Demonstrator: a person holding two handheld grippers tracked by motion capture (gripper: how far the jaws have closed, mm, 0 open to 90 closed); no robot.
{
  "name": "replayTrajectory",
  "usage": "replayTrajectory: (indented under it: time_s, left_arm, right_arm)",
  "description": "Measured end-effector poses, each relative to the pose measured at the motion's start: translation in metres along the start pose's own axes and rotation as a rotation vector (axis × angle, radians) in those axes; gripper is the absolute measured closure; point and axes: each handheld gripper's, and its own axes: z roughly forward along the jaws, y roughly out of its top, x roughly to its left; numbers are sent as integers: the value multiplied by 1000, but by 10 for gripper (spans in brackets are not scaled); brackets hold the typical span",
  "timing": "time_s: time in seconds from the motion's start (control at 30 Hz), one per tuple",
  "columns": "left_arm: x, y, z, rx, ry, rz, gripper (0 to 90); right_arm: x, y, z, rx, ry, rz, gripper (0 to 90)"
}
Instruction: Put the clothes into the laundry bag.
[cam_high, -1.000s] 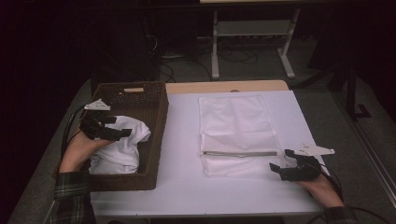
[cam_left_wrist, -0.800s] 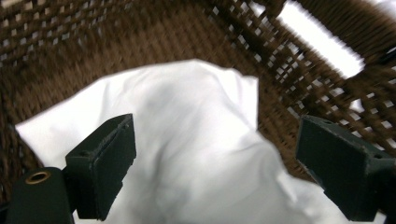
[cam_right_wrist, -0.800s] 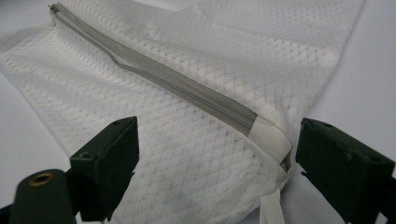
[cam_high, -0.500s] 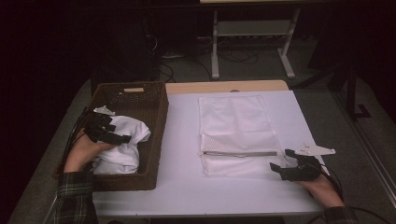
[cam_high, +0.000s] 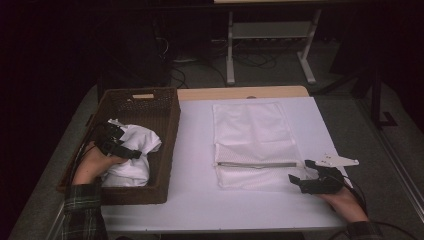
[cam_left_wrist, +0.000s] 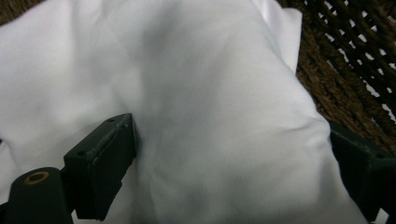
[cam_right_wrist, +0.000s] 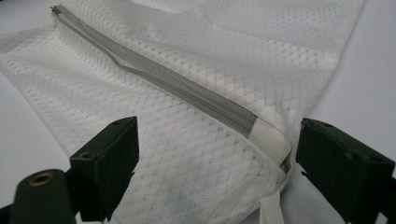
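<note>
Mesh bag (cam_high: 254, 142) lies lengthwise away (zipper (cam_high: 255, 164) crosswise).

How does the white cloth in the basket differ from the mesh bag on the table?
The cloth is bunched in a heap inside the wicker basket; the mesh bag lies spread flat on the table. The cloth looks smooth and plain, while the bag is open-weave mesh with a grey zipper across it. The left gripper presses into the cloth; the right gripper sits at the bag's corner, jaws open. Both are white.
</note>
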Motion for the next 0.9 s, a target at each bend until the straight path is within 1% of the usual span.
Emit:
replayTrajectory:
  time_s: [0.1, 0.13, 0.23, 0.33, 0.4, 0.5, 0.53, 0.57, 0.6, 0.63, 0.67, 0.7, 0.73, 0.77, 0.8, 0.83, 0.87, 0.9]
  left_arm:
    - [0, -1, 3, 19, 0, -10, 114]
    - [0, -1, 3, 22, 1, -5, 113]
    - [-1, -1, 4, 22, 2, -5, 112]
    - [0, -1, 6, 20, -6, -18, 112]
    - [-1, -2, 8, 31, -6, -26, 112]
    - [-1, -1, 11, 61, -6, -31, 113]
    - [0, -1, 12, 69, -10, -28, 115]
    - [1, 0, 13, 76, -16, -39, 118]
    - [1, 0, 13, 76, -16, -39, 123]
    - [2, 1, 15, 89, -25, -43, 123]
    - [2, 1, 15, 89, -25, -43, 144]
    - [3, 2, 15, 104, -24, -41, 144]
    - [3, 2, 15, 104, -24, -41, 212]
    - [2, 2, 14, 115, -23, -38, 212]
    - [2, 2, 13, 119, -24, -39, 286]
    - [2, 2, 13, 119, -24, -39, 327]
    - [1, 2, 11, 120, -33, -7, 327]
    - [1, 2, 10, 122, -36, -1, 444]
  right_arm:
    - [0, 0, 0, -1, 0, -1, 127]
    - [0, 0, 0, -2, 1, -1, 127]
    - [0, 0, 0, -2, 2, -1, 127]
    - [0, 0, 1, -3, 1, -2, 127]
    - [0, 0, 1, -2, 0, -1, 128]
    - [0, 0, 0, -4, -4, 7, 127]
    - [0, 1, 0, -6, -4, 6, 128]
    - [0, 1, 1, -6, -5, 6, 128]
    - [0, 1, 1, -6, -5, 6, 128]
    - [0, 1, 1, -5, -5, 6, 128]
    - [0, 1, 1, -5, -5, 6, 128]
    - [0, 1, 1, -5, -3, 3, 128]
    - [0, 1, 1, -5, -3, 3, 128]
    - [1, 1, 1, -6, -1, 2, 128]
    - [1, 1, 2, -6, -1, 1, 128]
    - [1, 1, 2, -6, -1, 1, 128]
    - [1, 1, 2, -7, 0, 2, 128]
    - [1, 2, 2, -8, 1, 3, 128]
